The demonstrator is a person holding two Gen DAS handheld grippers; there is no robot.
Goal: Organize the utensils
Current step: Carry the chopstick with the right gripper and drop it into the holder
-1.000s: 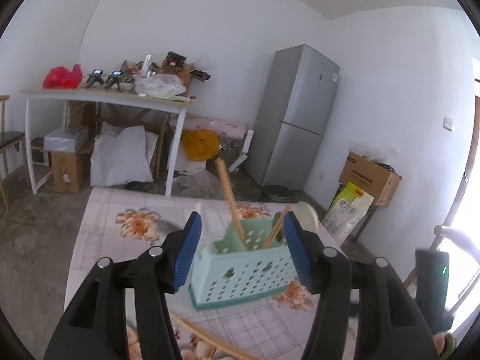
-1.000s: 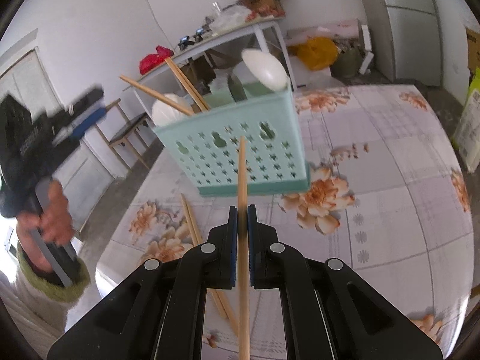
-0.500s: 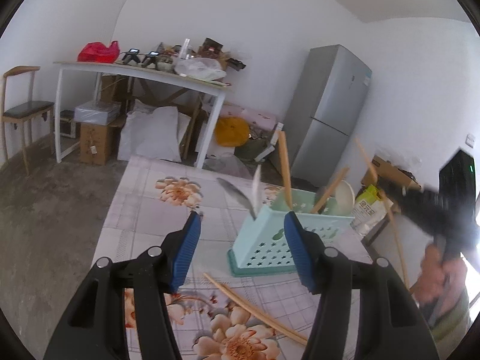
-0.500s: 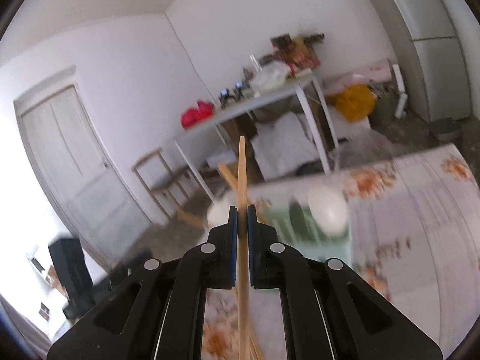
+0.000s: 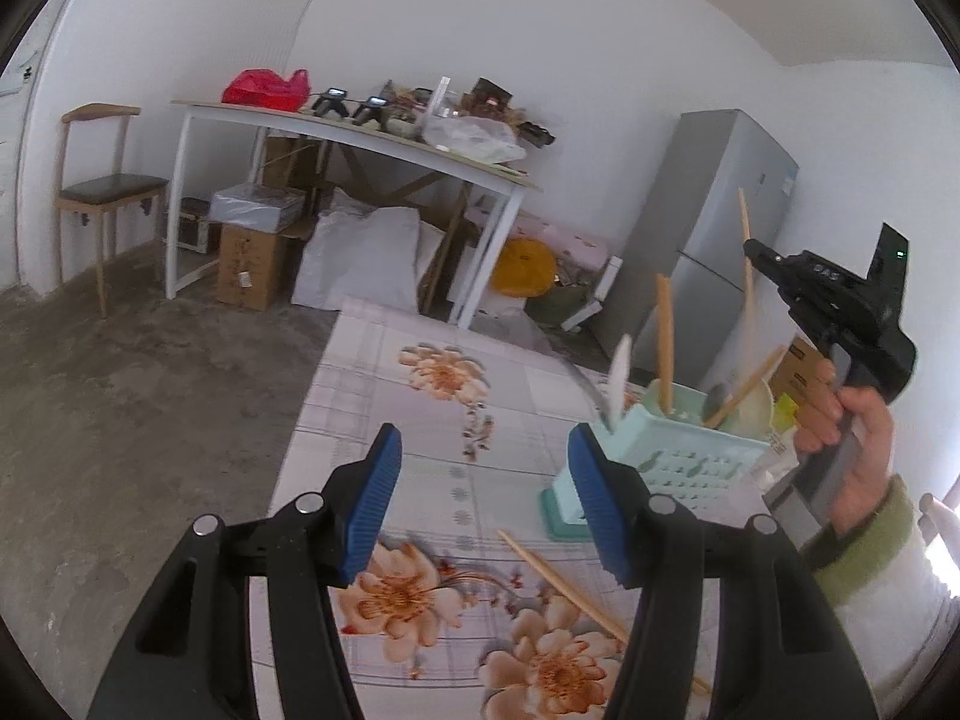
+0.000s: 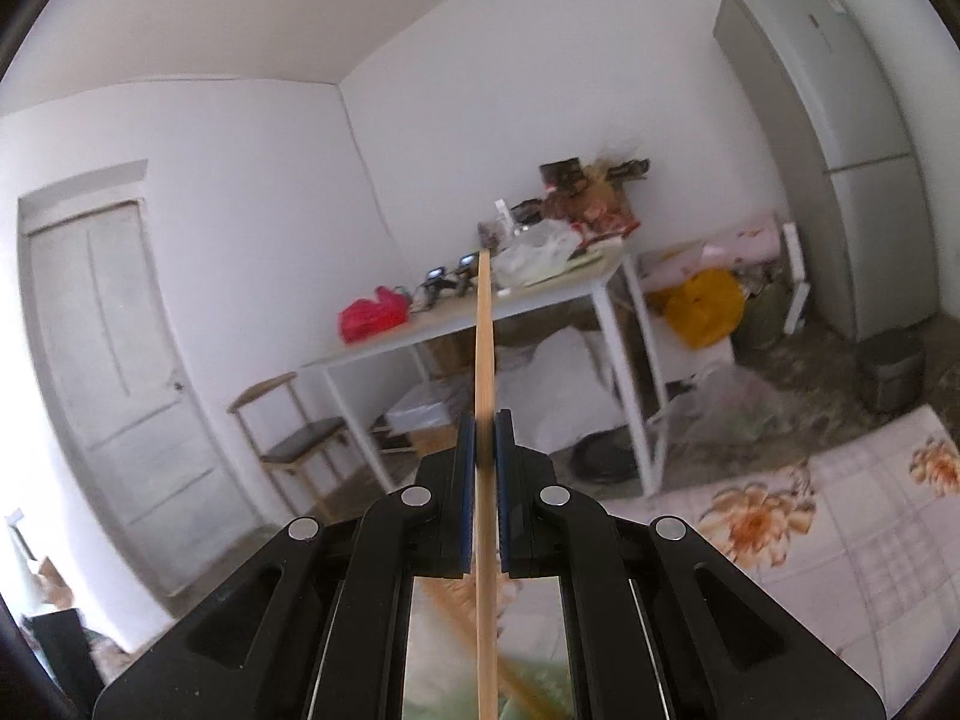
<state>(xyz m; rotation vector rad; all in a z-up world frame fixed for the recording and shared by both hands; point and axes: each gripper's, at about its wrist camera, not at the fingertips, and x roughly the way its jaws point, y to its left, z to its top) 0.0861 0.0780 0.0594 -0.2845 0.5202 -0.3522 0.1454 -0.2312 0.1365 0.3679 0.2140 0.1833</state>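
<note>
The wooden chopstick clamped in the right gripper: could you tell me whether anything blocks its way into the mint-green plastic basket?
Nothing outside it does. Inside the mint-green plastic basket, other chopsticks and spoons crowd the top, so the clamped wooden chopstick needs a gap.

Honestly nothing here is readable. The fridge has a small sticker near its top right corner in both views, but the print is way too tiny. The cardboard box at the right edge of the left wrist view shows a dark label, and the yellow bag below it has markings, all just blur.
</note>
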